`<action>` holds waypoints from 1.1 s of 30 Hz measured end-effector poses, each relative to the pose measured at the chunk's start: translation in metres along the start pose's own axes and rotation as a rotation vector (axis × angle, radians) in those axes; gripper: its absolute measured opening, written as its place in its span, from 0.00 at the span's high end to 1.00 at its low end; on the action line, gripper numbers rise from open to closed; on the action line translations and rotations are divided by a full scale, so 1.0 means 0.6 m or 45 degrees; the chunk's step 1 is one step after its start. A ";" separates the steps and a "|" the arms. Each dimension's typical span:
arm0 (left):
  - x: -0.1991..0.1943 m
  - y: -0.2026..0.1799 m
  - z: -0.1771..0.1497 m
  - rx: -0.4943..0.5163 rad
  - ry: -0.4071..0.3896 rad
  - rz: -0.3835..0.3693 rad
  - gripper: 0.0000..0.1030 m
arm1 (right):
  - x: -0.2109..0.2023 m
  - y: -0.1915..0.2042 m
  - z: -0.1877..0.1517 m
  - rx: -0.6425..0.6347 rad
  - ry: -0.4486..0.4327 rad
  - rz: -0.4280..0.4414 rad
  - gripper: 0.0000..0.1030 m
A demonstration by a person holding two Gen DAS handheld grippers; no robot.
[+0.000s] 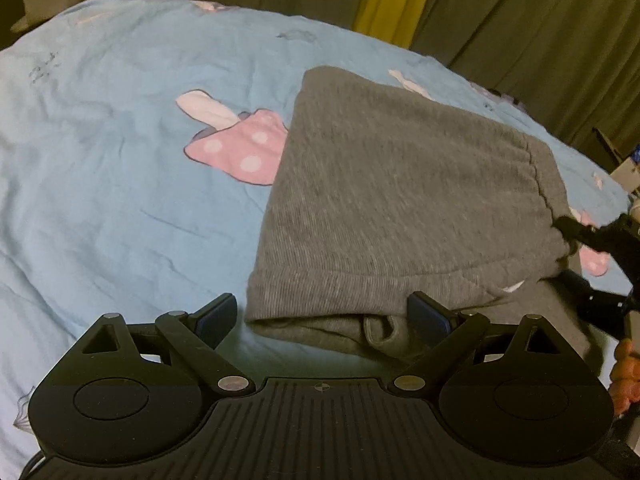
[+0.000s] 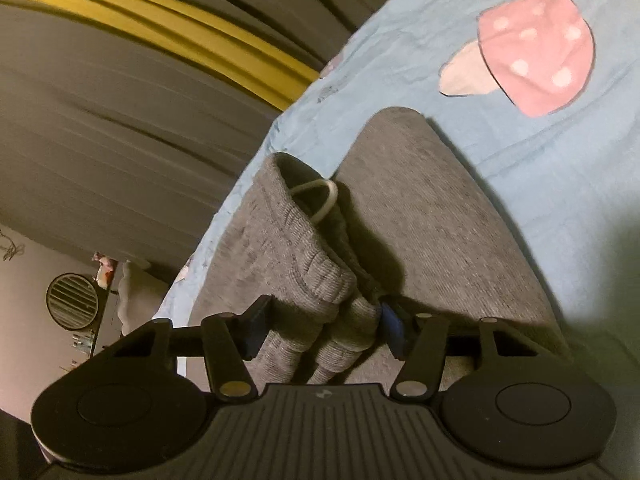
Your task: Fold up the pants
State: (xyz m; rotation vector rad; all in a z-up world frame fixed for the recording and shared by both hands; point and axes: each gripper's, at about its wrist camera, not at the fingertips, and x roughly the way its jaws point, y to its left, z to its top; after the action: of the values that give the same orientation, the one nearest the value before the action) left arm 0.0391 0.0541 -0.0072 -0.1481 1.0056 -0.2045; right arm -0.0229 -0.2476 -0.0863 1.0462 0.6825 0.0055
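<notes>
Grey knit pants lie folded on the blue bedsheet, long axis running near to far, just ahead and right of the released left gripper, while the right gripper clenches their bunched right edge

Blue mushroom-print bedspread, olive and yellow curtains behind

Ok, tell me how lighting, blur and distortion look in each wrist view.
Left wrist view: dim and warm, fisheye bowing the blue bedsheet into a dome; the grey pants look slightly soft. Right wrist view: tilted, the curtain smeared, a dark shadow between the pants' layers, vignetting at the right edge.
</notes>
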 end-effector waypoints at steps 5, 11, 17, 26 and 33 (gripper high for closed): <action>0.013 -0.004 0.004 -0.003 0.038 -0.015 0.06 | 0.023 0.000 0.002 0.031 0.022 0.032 0.13; 0.016 0.010 0.003 -0.089 0.056 -0.037 0.05 | 0.027 0.031 -0.004 -0.110 0.009 -0.107 0.44; 0.016 0.009 0.001 -0.096 0.055 -0.031 0.05 | 0.016 0.032 -0.006 -0.104 0.000 -0.073 0.38; 0.022 0.018 0.006 -0.141 0.073 -0.049 0.05 | 0.039 0.057 -0.008 -0.184 0.016 -0.143 0.44; 0.004 0.033 0.003 -0.216 -0.025 -0.023 0.06 | -0.023 0.140 -0.002 -0.347 -0.104 -0.055 0.64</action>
State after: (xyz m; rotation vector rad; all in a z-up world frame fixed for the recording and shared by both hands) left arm 0.0440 0.0727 -0.0127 -0.3131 1.0019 -0.1337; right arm -0.0086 -0.2070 -0.0127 0.7660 0.6114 0.0176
